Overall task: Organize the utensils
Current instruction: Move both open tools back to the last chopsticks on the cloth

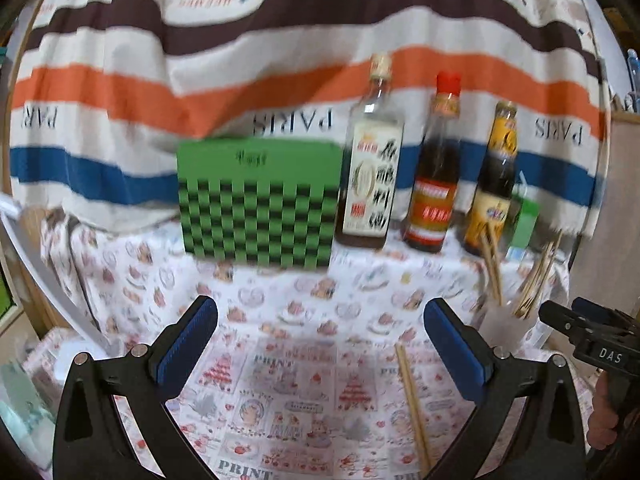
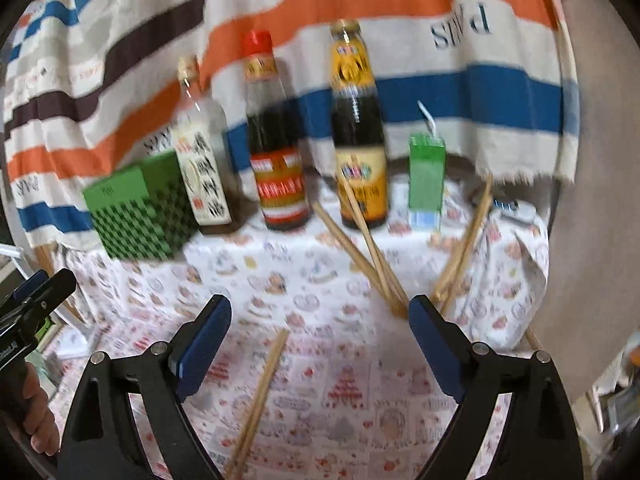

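Both grippers' fingers wide (empty) w/ chopsticks (image 2: 256,400) below.

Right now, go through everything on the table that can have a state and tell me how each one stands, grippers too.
Left gripper: open, nothing between its pads.
Right gripper: open, holding nothing.
Loose chopsticks: lying flat on the tablecloth.
Cup: upright, chopsticks standing in it.
Red-capped bottle: upright, capped.
Yellow-labelled bottle: upright, capped.
Clear bottle: upright, capped.
Juice carton: upright, straw in.
Green box: upright, closed.
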A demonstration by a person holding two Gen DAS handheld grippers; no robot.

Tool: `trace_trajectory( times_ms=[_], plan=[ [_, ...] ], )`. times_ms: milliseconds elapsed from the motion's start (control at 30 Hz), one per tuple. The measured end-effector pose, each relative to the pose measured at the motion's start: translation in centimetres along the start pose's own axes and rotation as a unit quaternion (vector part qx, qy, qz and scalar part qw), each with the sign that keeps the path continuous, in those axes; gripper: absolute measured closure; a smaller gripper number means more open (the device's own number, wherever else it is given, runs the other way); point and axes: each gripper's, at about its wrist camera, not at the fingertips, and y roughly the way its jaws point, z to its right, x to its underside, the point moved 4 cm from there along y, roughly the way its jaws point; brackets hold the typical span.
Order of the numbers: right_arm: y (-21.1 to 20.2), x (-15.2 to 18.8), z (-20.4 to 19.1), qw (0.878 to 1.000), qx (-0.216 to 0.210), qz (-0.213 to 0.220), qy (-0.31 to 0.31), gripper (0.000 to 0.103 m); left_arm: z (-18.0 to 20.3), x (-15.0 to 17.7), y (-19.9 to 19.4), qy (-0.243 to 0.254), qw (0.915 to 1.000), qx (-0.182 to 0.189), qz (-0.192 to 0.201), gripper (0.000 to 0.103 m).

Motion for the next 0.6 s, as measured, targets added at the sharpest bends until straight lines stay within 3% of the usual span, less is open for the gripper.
trace_trajectory(
  times_ms=[133, 300, 467, 533, 600],
  plan=[
    [3.0, 2.4, 1.2, 0.999, -0.004, -0.037, 0.02, 0.011, 0.3, 2.8, 3.0, -0.004, 0.9994, 0.013, -0.033, 0.001],
    [6.2, 5.5, 2.8, 0.994, 0.006, -0.106, 0.038, 0.011, 1.4, 7.1, 6.7, 0.012, 0.9907, 0.041, -0.129, 0.001],
    [7.5, 6.7, 3.5, 0.988, -0.012, -0.141, 0.066, 0.011, 2.8, 9.6, 8.4, 0.011, 0.9732, 0.093, -0.21, 0.001],
    [8.0, 7.1, 3.6, 0.987, 0.01, -0.148, 0.054, 0.011, 3.2, 10.4, 8.8, 0.0, 0.965, 0.11, -0.238, 0.006],
    [8.3, 7.3, 3.8, 0.987, 0.029, -0.151, 0.048, 0.011, 3.9, 10.8, 8.9, 0.015, 0.9629, 0.111, -0.246, 0.011]
  ],
)
